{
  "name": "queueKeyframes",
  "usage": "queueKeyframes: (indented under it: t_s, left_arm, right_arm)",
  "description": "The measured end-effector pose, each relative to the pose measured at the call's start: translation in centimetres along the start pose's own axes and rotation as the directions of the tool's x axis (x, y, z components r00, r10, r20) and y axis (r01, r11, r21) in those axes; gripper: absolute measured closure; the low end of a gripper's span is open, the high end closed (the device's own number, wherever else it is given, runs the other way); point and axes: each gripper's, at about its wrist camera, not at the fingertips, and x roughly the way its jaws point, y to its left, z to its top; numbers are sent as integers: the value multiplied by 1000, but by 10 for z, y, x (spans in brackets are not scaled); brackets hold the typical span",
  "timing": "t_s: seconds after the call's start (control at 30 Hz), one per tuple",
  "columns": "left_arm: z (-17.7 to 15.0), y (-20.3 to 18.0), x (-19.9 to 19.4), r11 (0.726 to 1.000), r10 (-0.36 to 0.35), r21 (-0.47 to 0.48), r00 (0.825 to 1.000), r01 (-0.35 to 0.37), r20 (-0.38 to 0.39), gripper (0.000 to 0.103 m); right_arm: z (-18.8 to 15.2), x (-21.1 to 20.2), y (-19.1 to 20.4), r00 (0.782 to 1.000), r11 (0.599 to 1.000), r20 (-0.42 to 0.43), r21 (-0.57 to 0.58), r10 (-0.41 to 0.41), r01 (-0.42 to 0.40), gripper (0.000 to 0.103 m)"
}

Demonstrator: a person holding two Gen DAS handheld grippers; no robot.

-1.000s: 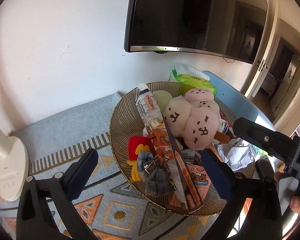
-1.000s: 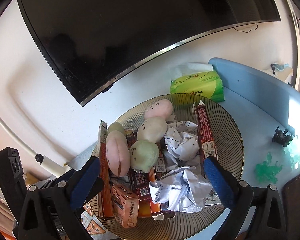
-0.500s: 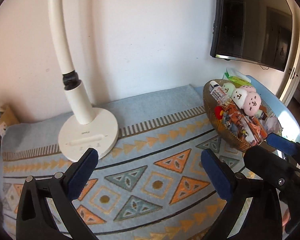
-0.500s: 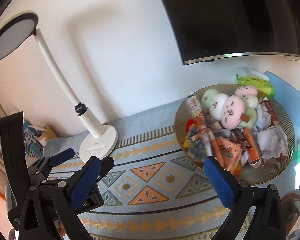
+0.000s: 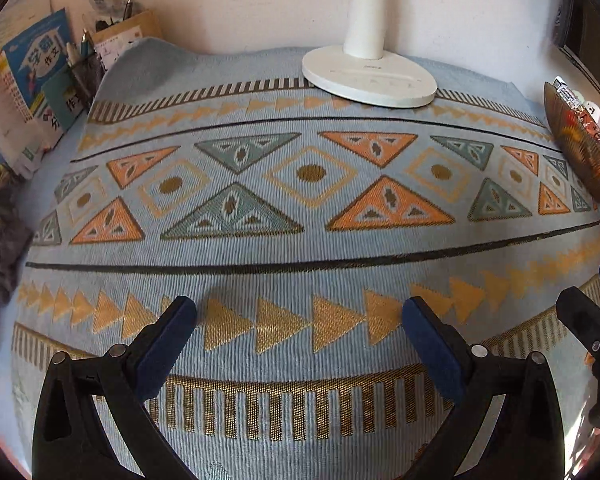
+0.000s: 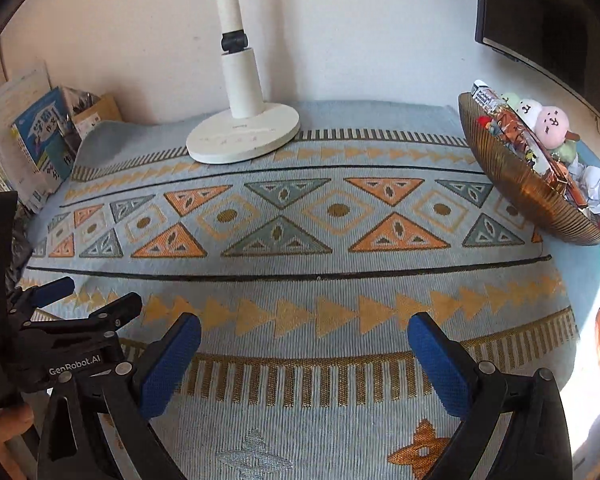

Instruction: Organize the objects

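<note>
Both grippers over the patterned cloth [image 6: 300, 264]. Left gripper [image 5: 300, 320]: jaws spread wide, nothing between them. Right gripper [image 6: 304, 336]: same, wide apart and empty. Gold bowl [image 6: 512, 176] sits at the cloth's right end, piled with plush toys [image 6: 548, 120], cartons and crumpled paper. White lamp base [image 6: 244, 136] stands on the cloth's far edge by the wall; books [image 5: 32, 76] stand at its left end.

Both tools have swung from the bowl [image 6: 512, 184] to the mat [image 5: 300, 240].

"GenRobot.AI" on the left hand-held gripper [image 6: 82, 300]; "学霸作文" on a blue book [image 5: 34, 66].
</note>
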Motion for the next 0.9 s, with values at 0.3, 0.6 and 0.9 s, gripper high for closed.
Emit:
queueKeyframes:
  t_s: [0.3,0.6,0.9]
  left_arm:
    - [-9,0,2,1000,17,-17,999,-17,46,0]
    - [-9,1,2,1000,15,-17,999,-14,46,0]
    - [-8,0,3,1000,14,-17,999,-13,46,0]
  right_arm:
    - [-10,22,5,999,999,-19,8,-36,36,0]
    - [-9,24,4,999,999,-22,19,-30,31,0]
    - [-9,24,4,999,999,-21,20,-31,31,0]
